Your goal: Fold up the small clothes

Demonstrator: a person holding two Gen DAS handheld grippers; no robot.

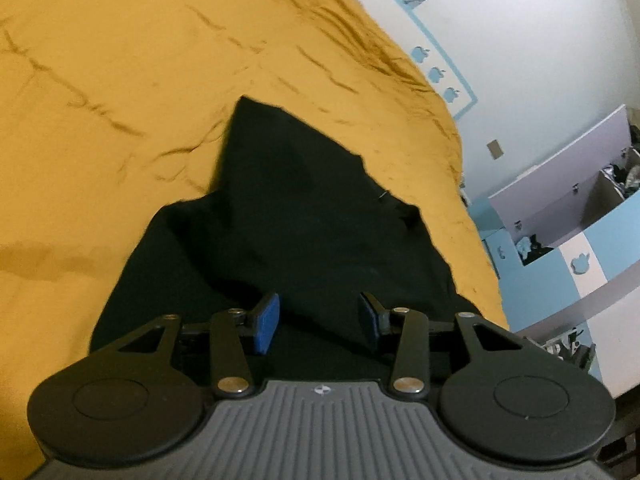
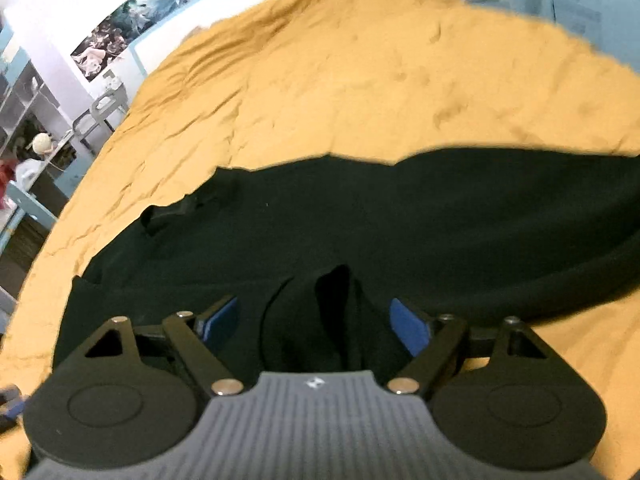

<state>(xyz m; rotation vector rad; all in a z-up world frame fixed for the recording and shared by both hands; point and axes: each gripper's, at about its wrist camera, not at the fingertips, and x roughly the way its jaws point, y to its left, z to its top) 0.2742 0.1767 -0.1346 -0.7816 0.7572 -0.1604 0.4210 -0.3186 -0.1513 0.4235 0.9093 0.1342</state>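
A black garment (image 1: 288,216) lies spread on a mustard-yellow bedspread (image 1: 120,80), with one corner pointing away from me in the left wrist view. My left gripper (image 1: 318,320) hovers over its near part. The jaws stand apart, and its blue pads (image 1: 266,322) touch nothing. In the right wrist view the same black garment (image 2: 400,216) stretches across the bedspread (image 2: 360,80). My right gripper (image 2: 316,322) is open wide. A raised fold of the black cloth (image 2: 332,312) stands between its blue pads (image 2: 408,328), and neither pad presses on it.
The bed's right edge (image 1: 480,240) drops off towards a white and light-blue wall unit with open cubbies (image 1: 580,200). In the right wrist view, shelves and a chair (image 2: 100,108) stand beyond the bed's left edge, below posters on the wall (image 2: 120,32).
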